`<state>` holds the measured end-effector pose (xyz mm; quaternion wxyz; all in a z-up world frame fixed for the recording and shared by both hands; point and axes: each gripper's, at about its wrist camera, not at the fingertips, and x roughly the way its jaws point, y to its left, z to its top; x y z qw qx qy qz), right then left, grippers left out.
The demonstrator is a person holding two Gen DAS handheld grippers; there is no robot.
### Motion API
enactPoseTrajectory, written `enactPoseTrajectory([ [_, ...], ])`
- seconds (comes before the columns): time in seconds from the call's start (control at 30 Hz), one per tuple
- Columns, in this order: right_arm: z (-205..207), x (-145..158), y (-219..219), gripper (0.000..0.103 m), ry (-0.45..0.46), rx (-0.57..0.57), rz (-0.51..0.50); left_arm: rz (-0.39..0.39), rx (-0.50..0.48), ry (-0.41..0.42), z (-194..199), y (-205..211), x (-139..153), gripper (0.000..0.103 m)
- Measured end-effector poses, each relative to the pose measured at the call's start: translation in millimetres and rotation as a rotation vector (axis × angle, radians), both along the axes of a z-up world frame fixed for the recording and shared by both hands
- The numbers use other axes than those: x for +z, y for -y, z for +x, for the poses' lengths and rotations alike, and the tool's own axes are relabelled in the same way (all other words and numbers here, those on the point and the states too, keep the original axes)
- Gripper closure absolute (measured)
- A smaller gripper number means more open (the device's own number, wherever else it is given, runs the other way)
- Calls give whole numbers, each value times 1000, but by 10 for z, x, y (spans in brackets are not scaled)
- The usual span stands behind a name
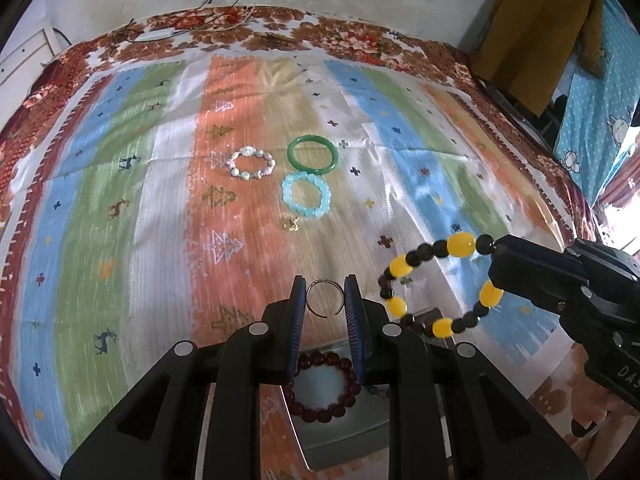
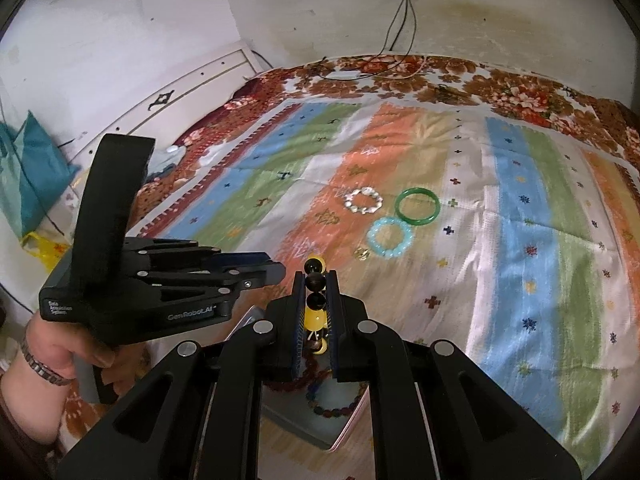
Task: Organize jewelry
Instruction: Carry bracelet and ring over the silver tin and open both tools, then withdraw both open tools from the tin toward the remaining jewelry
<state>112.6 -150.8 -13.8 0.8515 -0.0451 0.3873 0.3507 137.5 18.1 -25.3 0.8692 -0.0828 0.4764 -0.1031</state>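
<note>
My left gripper is shut on a thin open silver bangle, held above a box that holds a dark red bead bracelet. My right gripper is shut on a yellow and black bead bracelet, which hangs above the same box. On the striped cloth further off lie a pale bead bracelet, a green bangle, a light blue bead bracelet and a small gold piece. They also show in the right wrist view: pale bracelet, green bangle, blue bracelet.
The striped cloth lies over a floral bedspread on a bed against a white wall. Cables run down the wall to the far edge. A blue curtain hangs at the right, a teal bag at the left.
</note>
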Motion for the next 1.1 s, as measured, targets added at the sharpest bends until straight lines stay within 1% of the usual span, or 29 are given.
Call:
enactPoseTrajectory([
  [0.2, -125, -17, 5, 92, -6, 18, 4, 2, -15, 3, -137, 50, -19, 84],
  [0.43, -196, -103, 36, 92, -34, 21, -4, 11, -31, -17, -247, 116, -91, 84],
  [0.53, -208, -138, 44, 92, -47, 19, -3, -2, -30, -32, -269, 115, -117, 84],
  [0.63, -213, -185, 49, 92, -71, 24, -6, -17, -44, -73, -273, 130, -186, 83],
  [0.67, -214, -198, 52, 91, -73, 16, -14, -16, -44, -84, -272, 138, -203, 82],
  [0.73, -203, -196, 77, 84, -72, -2, -14, -20, -40, -88, -267, 139, -207, 70],
  [0.77, -194, -190, 97, 73, -72, -14, -9, -28, -30, -86, -264, 116, -203, 68],
  [0.8, -184, -184, 118, 69, -70, -25, -5, -33, -25, -86, -259, 100, -200, 66],
  [0.87, -153, -191, 149, 69, -71, -36, -7, -37, -11, -86, -244, 62, -199, 66],
  [0.93, -120, -212, 173, 69, -79, -51, -7, -33, -3, -85, -240, 38, -196, 62],
  [1.07, -32, -282, 204, 69, -102, -74, -14, -18, 14, -75, -218, 5, -185, 58],
  [1.1, -8, -294, 208, 67, -105, -79, -17, -15, 17, -73, -203, -10, -177, 55],
])
